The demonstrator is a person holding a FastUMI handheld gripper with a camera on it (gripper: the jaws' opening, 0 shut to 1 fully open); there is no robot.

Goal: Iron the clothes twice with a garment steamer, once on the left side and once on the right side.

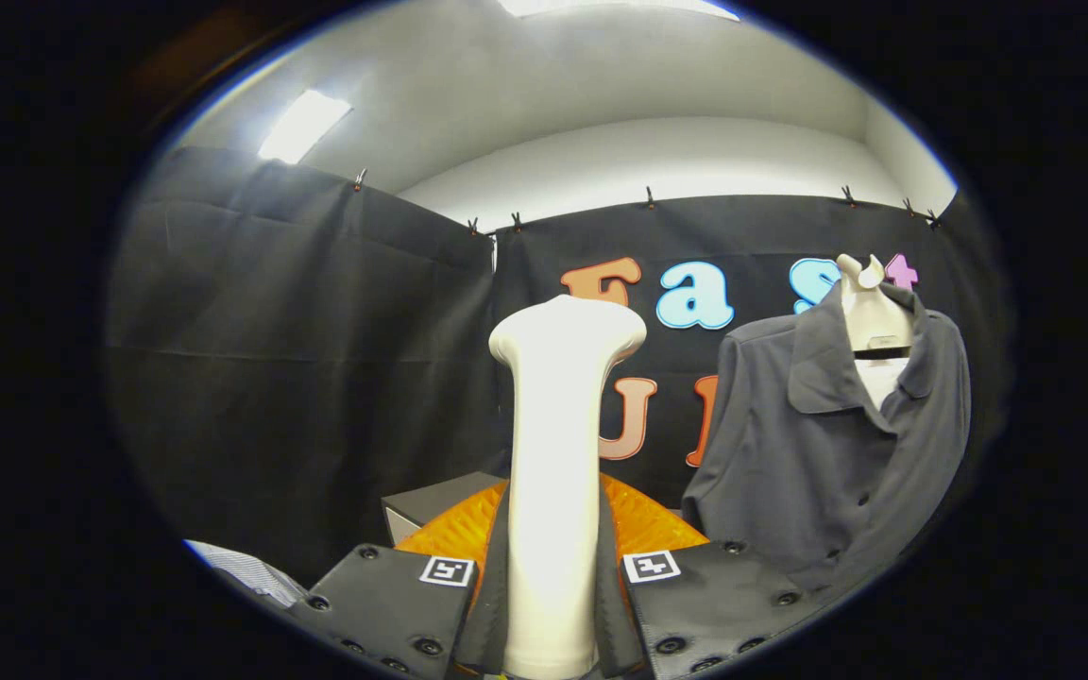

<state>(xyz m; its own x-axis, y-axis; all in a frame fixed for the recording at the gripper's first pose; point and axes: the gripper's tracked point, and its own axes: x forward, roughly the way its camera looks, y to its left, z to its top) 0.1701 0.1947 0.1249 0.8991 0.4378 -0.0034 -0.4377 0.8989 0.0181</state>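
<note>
A white garment steamer stands upright between my fingers, its wide head at the top. My gripper is shut on the steamer's handle, both pads pressed on its sides. A dark grey collared shirt hangs on a white mannequin bust to the right of the steamer and beyond the fingers, its buttoned front facing me. The steamer head is apart from the shirt, level with its shoulder.
Black cloth walls close the booth behind and on the left. A grey box sits low behind the steamer, just left of it. A striped cloth corner shows beside the left finger.
</note>
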